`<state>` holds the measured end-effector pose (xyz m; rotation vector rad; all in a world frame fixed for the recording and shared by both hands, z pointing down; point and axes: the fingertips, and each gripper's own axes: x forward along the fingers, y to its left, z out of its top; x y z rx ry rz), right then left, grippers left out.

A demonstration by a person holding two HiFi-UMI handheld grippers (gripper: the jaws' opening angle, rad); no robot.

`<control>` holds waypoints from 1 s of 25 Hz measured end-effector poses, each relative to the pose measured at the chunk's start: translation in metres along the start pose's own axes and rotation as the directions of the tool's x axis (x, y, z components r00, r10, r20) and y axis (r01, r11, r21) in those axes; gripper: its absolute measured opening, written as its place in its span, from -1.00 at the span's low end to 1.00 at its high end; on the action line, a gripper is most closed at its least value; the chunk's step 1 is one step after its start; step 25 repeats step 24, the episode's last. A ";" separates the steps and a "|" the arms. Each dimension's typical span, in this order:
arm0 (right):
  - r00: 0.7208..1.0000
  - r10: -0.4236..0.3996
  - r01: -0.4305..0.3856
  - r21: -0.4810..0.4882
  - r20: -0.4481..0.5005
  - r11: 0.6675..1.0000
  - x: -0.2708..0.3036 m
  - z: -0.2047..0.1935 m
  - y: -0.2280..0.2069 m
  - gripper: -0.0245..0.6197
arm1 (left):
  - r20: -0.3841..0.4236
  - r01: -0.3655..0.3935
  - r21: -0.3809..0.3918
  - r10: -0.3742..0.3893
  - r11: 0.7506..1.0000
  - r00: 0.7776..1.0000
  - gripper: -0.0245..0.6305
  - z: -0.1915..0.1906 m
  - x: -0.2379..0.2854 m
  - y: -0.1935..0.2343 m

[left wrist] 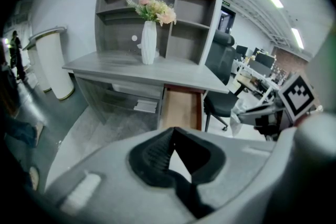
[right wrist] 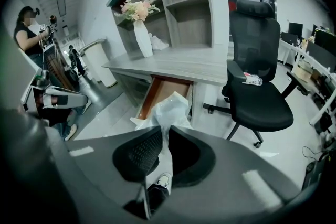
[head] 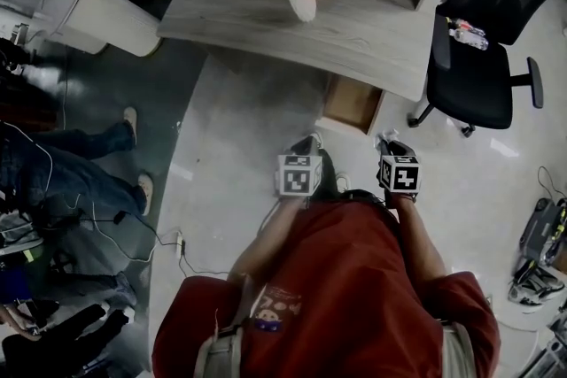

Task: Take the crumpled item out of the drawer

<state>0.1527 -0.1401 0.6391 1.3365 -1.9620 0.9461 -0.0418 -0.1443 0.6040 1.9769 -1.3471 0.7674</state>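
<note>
Crumpled item point(right wrist: 167, 108), a pale translucent wad, hangs clear of the drawer point(head: 352, 103), in the air out from the front edge of the grey desk point(head: 372, 35). The desk carries a set of open shelves point(left wrist: 181, 18) along its back edge. A black office chair point(head: 478, 71) stands on the floor at its right end. The wooden drawer stands pulled out under the front edge, near the right corner. A white vase point(head: 301, 1) of flowers stands mid-desk. The right gripper point(right wrist: 163, 131) pinches the wad's lower part tightly between its jaws. The left gripper point(left wrist: 173, 130), near it, has its jaws closed tip to tip on nothing.
</note>
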 end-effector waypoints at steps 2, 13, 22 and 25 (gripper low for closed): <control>1.000 0.001 -0.001 -0.006 -0.002 1.000 -0.001 0.000 0.001 -0.81 | 0.003 0.006 -0.005 -0.006 1.000 1.000 -0.93 0.002 -0.002 -0.001; 1.000 -0.002 0.002 -0.007 -0.005 1.000 -0.003 -0.004 0.001 -0.81 | 0.006 0.003 0.001 -0.003 1.000 1.000 -0.93 -0.002 0.000 0.002; 1.000 0.002 -0.002 -0.021 0.000 1.000 -0.003 -0.003 0.003 -0.81 | 0.006 0.006 -0.006 -0.006 1.000 1.000 -0.93 -0.002 -0.004 0.000; 1.000 0.002 -0.002 -0.022 -0.001 1.000 -0.003 -0.003 0.004 -0.81 | 0.007 0.010 -0.006 -0.010 1.000 1.000 -0.93 -0.002 -0.005 -0.001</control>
